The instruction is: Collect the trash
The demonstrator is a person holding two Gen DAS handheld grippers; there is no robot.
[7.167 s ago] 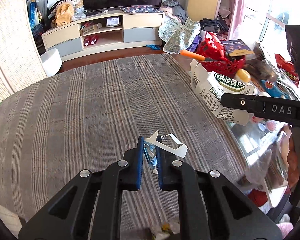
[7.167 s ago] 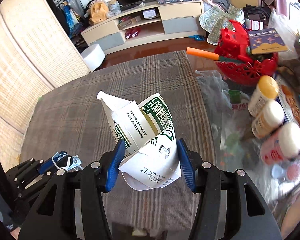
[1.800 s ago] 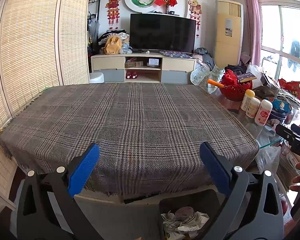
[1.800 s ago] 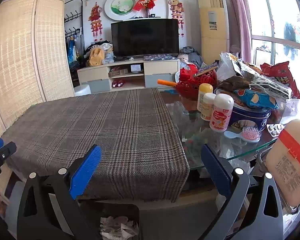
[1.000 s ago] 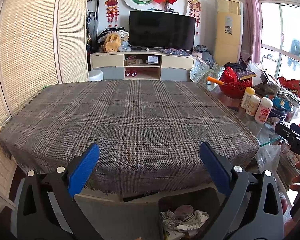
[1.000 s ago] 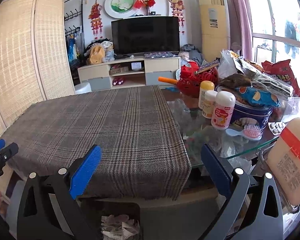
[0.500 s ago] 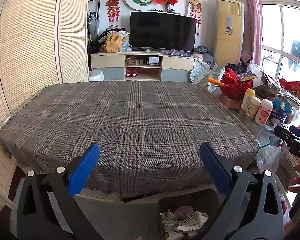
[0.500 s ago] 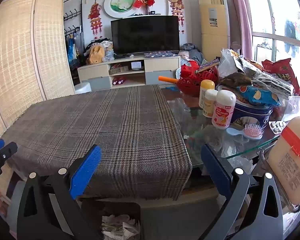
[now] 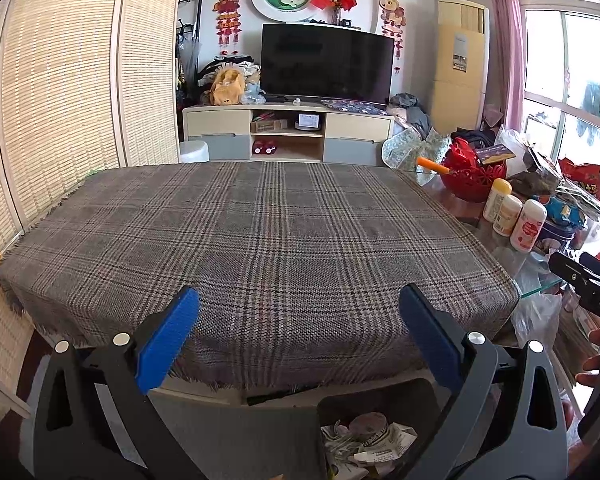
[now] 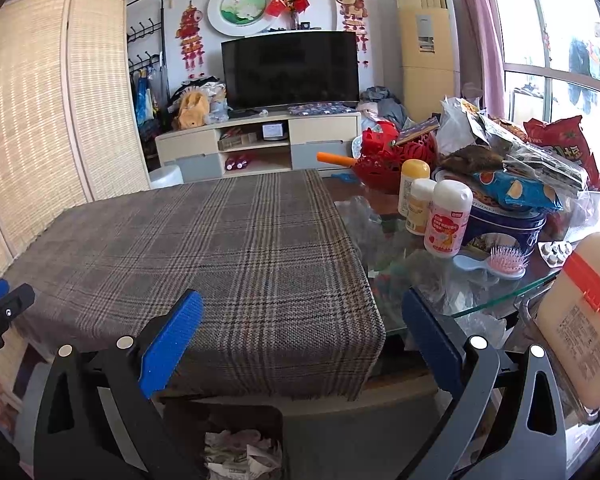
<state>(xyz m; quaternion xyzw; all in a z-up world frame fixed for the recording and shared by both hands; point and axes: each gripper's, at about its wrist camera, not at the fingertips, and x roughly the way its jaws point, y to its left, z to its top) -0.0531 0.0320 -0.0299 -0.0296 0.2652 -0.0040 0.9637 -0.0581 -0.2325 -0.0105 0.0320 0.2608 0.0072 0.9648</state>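
Note:
A dark trash bin [image 9: 380,404] stands on the floor just in front of the table and holds crumpled paper and carton trash [image 9: 366,438]; it also shows in the right wrist view [image 10: 224,412] with trash [image 10: 242,454] inside. My left gripper [image 9: 298,334] is wide open and empty, held above and behind the bin. My right gripper [image 10: 300,338] is wide open and empty, above the bin too. The plaid tablecloth [image 9: 260,232] bears no trash.
The glass table part on the right carries bottles [image 10: 446,218], a blue tin [image 10: 504,220], snack bags, a pink hairbrush [image 10: 500,260] and a red basket [image 10: 384,164]. A TV stand [image 9: 288,138] is at the back, woven screens on the left.
7.2 s ago the left gripper held a small wrapper and the right a milk carton over the table; both are now open and empty. Over the last second, hardly any movement.

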